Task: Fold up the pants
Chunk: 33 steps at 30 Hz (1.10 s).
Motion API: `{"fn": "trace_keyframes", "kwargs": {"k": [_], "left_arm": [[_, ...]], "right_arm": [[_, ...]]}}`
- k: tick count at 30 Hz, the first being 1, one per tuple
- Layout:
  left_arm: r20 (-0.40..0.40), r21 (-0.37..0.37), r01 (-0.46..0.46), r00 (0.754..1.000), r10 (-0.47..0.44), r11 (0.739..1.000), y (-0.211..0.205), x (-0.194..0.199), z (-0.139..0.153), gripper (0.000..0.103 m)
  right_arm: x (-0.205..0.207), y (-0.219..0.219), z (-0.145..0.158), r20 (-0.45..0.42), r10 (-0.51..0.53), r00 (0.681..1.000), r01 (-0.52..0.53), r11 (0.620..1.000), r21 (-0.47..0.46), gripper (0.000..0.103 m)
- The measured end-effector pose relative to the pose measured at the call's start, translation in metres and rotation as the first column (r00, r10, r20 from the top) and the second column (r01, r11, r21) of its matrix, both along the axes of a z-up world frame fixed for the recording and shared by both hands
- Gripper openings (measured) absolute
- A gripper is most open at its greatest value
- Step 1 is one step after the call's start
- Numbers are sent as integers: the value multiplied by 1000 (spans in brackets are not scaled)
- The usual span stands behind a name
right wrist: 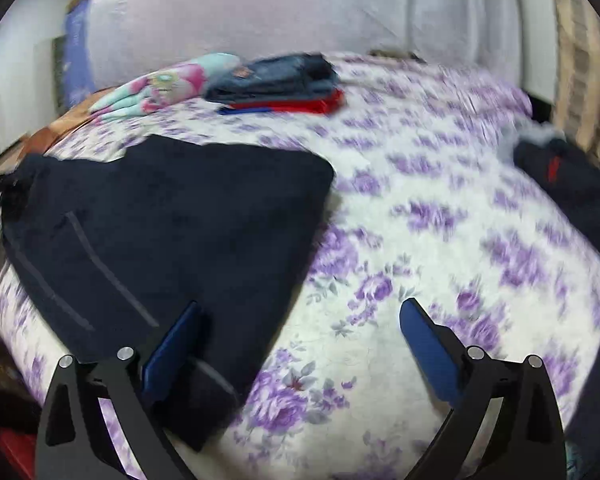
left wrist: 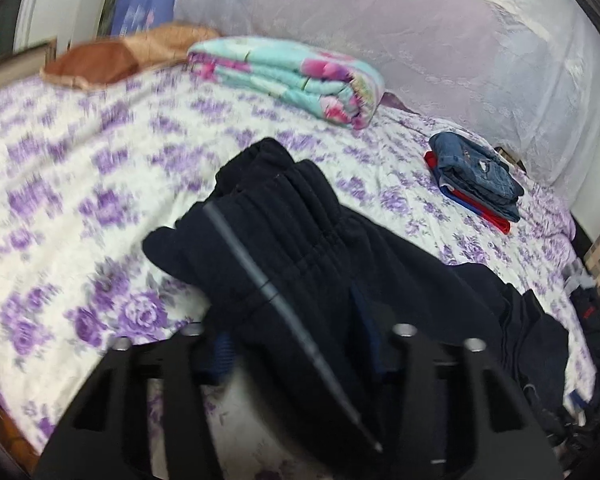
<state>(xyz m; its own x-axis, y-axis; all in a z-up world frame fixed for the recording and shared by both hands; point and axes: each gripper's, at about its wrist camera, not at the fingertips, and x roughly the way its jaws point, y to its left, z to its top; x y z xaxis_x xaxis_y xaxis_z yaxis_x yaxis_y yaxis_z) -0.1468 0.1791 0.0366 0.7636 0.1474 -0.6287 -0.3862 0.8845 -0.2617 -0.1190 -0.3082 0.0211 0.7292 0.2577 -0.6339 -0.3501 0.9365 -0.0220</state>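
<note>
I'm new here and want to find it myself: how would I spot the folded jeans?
Look at the bed with the purple-flowered sheet. Near its far side, past the rolled turquoise floral blanket, sits a small stack of clothes. The folded jeans top it: faded blue denim above red cloth.

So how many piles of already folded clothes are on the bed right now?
1: the folded stack, jeans on top, sits at the bed's far side beside the floral quilt. Others may be out of view.
</note>
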Motion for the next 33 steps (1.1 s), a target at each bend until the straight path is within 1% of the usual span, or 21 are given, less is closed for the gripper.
{"fn": "trace_keyframes", "kwargs": {"k": [1,2,4,5,6,8,10,12,14,16,17,19,20,21,22,24,26,27,28,30,33], "left_arm": [[4,28,3,1000,-3,1000,-6,-1,6,35],[8,59,7,1000,-8,998,-12,-1,12,33],[22,146,22,999,-26,989,-32,-1,28,27],[35,190,34,999,-41,981,-46,1,39,26],[45,213,45,997,-55,976,-56,2,46,25],[76,272,84,991,-109,959,-87,7,65,23],[93,324,132,981,-170,937,-118,12,80,23],[104,383,202,960,-259,901,-161,17,93,23],[97,433,277,932,-350,858,-204,23,101,23],[63,479,372,889,-454,795,-254,30,98,23],[41,491,415,867,-496,766,-275,33,93,23],[-46,508,516,816,-577,690,-323,43,67,23],[-75,514,535,806,-587,670,-334,47,56,23],[-120,526,559,795,-595,641,-349,50,37,23],[-151,536,571,789,-595,622,-358,51,23,23],[-173,562,569,790,-588,600,-367,47,1,23],[-173,600,549,799,-576,581,-370,41,-4,23],[-175,602,549,799,-576,579,-371,42,-4,23],[-175,595,552,798,-577,584,-370,43,-3,23],[-160,575,553,799,-579,603,-366,45,1,23],[-118,562,538,804,-583,628,-365,40,11,22]], "right_arm": [[-4,-5,2,30,-4,1000,4,1000,-4,100],[-7,-13,4,65,-37,997,37,999,-7,100],[-3,-34,5,61,-97,993,96,995,20,100],[-1,-46,3,39,-119,992,116,992,58,100],[6,-54,2,15,-132,991,130,987,94,100],[8,-82,-6,-53,-148,988,156,962,225,100],[6,-99,-9,-48,-121,991,130,925,358,100],[4,-106,-12,-34,-103,994,108,909,403,100],[1,-106,-12,-24,-86,996,89,910,405,100],[1,-104,-12,-11,-50,999,50,911,410,100],[1,-105,-12,-3,-29,1000,28,906,423,100],[1,-109,-13,0,-8,1000,7,891,453,100],[1,-112,-13,-1,-4,1000,5,883,470,100],[0,-113,-13,-1,-2,1000,2,877,480,100],[0,-113,-12,2,6,1000,-6,874,486,100],[-2,-113,-12,10,16,1000,-19,869,494,100],[-2,-114,-12,12,19,1000,-23,866,500,100],[-2,-114,-12,14,22,1000,-26,863,505,100],[-3,-113,-12,15,23,1000,-27,861,508,100],[-3,-114,-12,17,23,1000,-28,858,512,100],[-4,-113,-12,19,20,1000,-27,858,513,100]]}}
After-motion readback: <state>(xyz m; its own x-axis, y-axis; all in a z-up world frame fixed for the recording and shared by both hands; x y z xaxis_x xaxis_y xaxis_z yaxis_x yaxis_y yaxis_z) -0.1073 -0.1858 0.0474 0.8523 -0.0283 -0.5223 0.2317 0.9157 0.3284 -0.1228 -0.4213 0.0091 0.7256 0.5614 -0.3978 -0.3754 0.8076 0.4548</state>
